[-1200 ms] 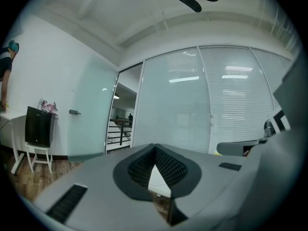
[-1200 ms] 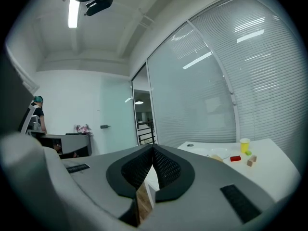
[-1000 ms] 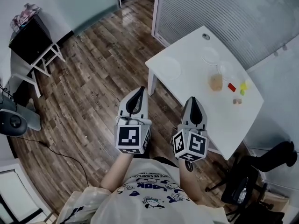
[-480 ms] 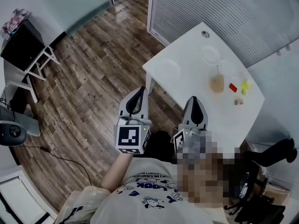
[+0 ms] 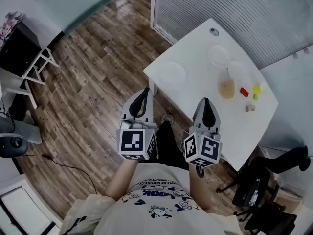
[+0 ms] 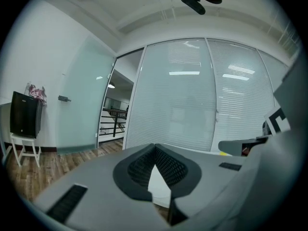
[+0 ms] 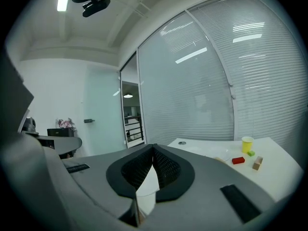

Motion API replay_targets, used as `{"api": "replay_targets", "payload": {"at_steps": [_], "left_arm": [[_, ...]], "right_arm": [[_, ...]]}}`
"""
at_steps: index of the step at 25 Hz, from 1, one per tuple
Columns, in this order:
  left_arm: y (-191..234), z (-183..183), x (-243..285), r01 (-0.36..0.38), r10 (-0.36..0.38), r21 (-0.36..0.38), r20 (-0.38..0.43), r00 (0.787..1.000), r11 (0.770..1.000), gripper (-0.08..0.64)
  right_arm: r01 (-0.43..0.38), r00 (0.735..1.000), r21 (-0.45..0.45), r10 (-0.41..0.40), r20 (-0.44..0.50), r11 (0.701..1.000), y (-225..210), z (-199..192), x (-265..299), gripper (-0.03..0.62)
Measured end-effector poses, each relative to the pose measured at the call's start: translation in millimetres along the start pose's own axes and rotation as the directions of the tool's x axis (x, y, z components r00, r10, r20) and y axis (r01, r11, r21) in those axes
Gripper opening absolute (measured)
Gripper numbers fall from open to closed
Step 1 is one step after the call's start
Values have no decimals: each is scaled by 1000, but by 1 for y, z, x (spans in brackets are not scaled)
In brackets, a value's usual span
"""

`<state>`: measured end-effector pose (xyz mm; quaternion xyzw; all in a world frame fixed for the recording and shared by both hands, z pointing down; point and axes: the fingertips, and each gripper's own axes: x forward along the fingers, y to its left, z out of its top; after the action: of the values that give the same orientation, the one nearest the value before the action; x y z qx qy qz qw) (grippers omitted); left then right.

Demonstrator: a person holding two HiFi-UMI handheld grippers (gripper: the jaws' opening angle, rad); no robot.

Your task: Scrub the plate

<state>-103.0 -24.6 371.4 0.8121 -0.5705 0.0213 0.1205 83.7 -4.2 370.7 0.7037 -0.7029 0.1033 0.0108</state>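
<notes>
A white table (image 5: pixel 195 89) stands ahead and to my right on the wooden floor. On it lie a white plate (image 5: pixel 171 73) near its left corner, a second plate (image 5: pixel 218 56) farther back, and a tan sponge-like pad (image 5: pixel 226 88). My left gripper (image 5: pixel 143 96) and right gripper (image 5: pixel 205 106) are held side by side in front of my chest, short of the table, both shut with nothing between the pads. In the left gripper view the left gripper (image 6: pixel 155 149) points toward the glass wall. In the right gripper view the right gripper (image 7: pixel 154 149) points at the table.
A red block (image 5: pixel 243 91), a yellow cup (image 5: pixel 257 88) and a small wooden block (image 5: pixel 250 107) sit on the table's right part. A black office chair (image 5: pixel 264 190) stands at the lower right. A black cabinet (image 5: pixel 19 38) is far left. A blinds-covered glass wall (image 5: pixel 234 9) runs behind the table.
The table has drawn closer and slid slightly left and down in the head view. Both grippers keep the same shut pose in front of the body.
</notes>
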Motion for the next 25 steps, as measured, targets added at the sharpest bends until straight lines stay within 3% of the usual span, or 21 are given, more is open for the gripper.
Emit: {"api": "replay_targets", "payload": {"at_steps": [14, 25], "left_arm": [[-25, -5, 100, 48, -47, 12, -67, 997, 999, 26], [-57, -16, 159, 98, -95, 14, -133, 986, 995, 26]], "right_arm": [[66, 997, 29, -64, -48, 997, -66, 1, 78, 3], [159, 984, 67, -153, -89, 985, -126, -5, 105, 3]]}}
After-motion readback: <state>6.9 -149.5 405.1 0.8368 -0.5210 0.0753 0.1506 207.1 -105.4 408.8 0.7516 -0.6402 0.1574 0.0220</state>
